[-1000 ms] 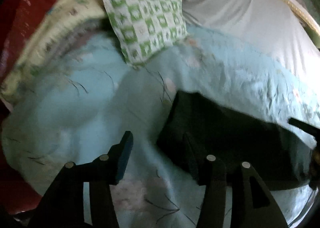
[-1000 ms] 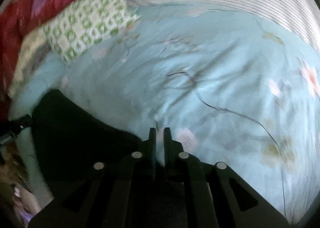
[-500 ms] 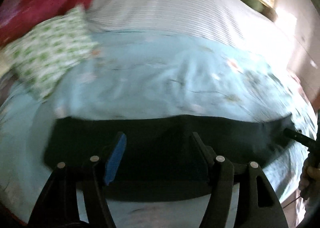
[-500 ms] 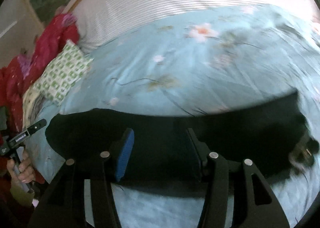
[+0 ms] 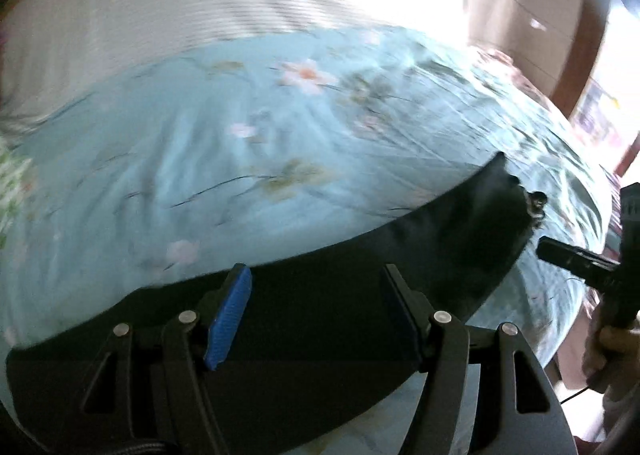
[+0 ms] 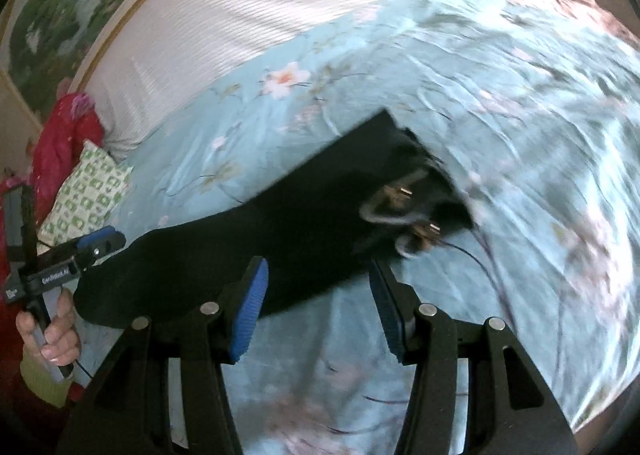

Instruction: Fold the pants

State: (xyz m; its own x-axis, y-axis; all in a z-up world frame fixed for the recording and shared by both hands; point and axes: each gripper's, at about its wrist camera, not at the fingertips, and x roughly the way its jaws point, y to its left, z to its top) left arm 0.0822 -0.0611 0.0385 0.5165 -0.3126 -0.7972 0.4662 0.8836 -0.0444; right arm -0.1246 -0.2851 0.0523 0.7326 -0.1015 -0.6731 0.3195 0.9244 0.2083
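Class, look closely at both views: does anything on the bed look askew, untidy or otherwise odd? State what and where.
The black pants lie diagonally across the blue floral bedspread, not squared. At their far end, a belt buckle or strap spills out loosely. Both tongs are open, holding nothing.

– How do the grippers stand?
– The left gripper (image 5: pixel 316 311) has its fingers spread wide, gripping nothing. The right gripper (image 6: pixel 320 303) is parted likewise.
– And the hands?
– The left hand (image 6: pixel 50 331) grips its handle.
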